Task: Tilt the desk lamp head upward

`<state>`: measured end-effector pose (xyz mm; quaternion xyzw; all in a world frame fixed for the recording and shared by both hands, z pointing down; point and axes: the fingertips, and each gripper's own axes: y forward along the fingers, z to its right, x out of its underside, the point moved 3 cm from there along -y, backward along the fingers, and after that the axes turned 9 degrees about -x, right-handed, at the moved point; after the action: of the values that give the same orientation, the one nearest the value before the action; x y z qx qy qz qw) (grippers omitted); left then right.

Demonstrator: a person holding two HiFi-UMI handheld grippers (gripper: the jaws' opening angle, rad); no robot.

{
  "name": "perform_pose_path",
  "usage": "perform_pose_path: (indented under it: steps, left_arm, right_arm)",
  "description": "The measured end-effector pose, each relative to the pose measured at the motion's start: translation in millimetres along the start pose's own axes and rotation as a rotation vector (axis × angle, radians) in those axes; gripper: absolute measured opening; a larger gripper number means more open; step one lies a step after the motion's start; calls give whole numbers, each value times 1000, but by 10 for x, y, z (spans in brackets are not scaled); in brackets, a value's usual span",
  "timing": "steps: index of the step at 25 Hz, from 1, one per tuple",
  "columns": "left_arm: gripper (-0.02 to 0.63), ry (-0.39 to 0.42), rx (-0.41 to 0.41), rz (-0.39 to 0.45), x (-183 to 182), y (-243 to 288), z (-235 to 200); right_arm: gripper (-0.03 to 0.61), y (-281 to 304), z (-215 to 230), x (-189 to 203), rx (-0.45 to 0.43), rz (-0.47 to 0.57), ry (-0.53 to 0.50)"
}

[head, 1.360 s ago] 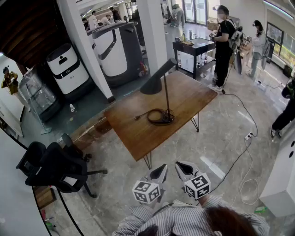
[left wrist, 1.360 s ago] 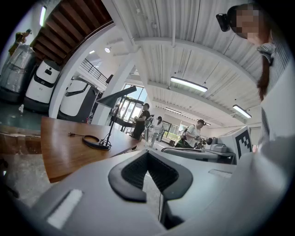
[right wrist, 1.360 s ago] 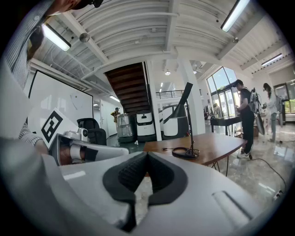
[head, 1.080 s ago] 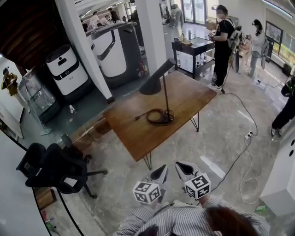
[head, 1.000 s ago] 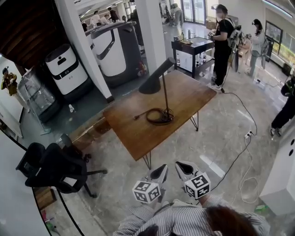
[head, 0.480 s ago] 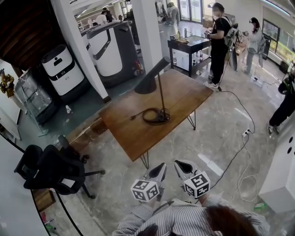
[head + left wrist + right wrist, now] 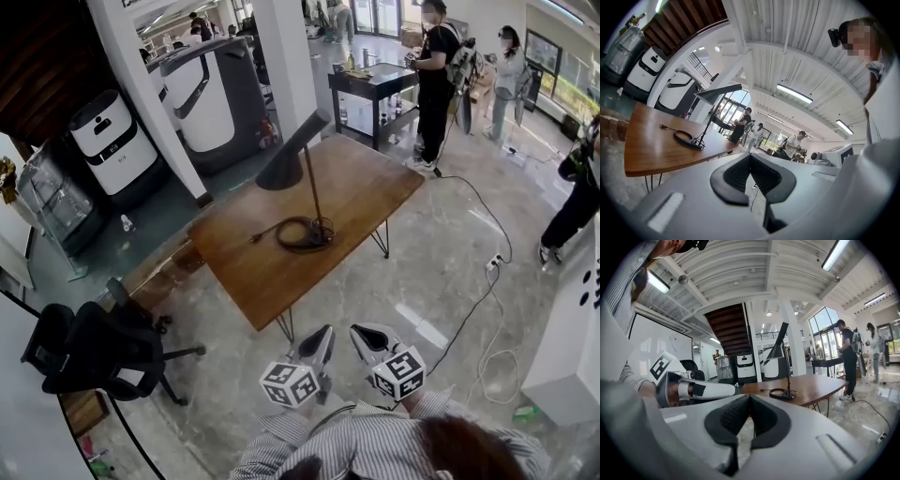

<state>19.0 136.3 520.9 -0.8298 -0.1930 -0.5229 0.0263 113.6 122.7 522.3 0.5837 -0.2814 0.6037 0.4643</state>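
Well, left gripper [image 7: 320,339] and right gripper [image 7: 364,335] are both pressed shut, empty, well short of the table [image 7: 253,272] — lamp [image 7: 307,178] mid-top, head [image 7: 286,161] drooping. We reckon it's light, tippy on that thin stem [image 7: 314,206] — pinch the head at its wide end, steady the base [image 7: 317,232].

Matt black metal lamp [image 7: 298,161], smooth wooden table [image 7: 356,192], glossy stone floor [image 7: 412,281]

I observe a wooden table [image 7: 272,272] on thin metal legs, standing on the polished stone floor [image 7: 422,272]. Directly on its top stands one desk lamp [image 7: 284,167], upright near the middle. Its black cord [image 7: 281,236] is coiled round the base, the free end trailing leftward in the head view.
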Motion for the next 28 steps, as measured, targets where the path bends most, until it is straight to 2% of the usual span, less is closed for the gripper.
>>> perform_pose_path:
  steps: [4,8,17,21,25,28]
  left_arm:
    - [2,-23,36,-28,12,200,-43]
    - [2,-4,46,-38,-111,435,-257]
    - [2,-31,109,-36,-713,1052,-975]
    - [3,-26,149,-51,-996,1354,-1283]
    - [23,17,180,-56,-1208,1594,-1546]
    - [49,-2,186,-45,-1382,1804,-1721]
  right_arm:
    - [2,89,182,37,29,-22,3]
    - [2,310,418,-36,62,-7,5]
    - [2,1192,916,-319,104,-20,5]
    - [2,1571,1187,-507,158,-22,-9]
    - [3,1879,1443,-607,187,-46,-22]
    - [6,2056,1610,-676,193,-62,-44]
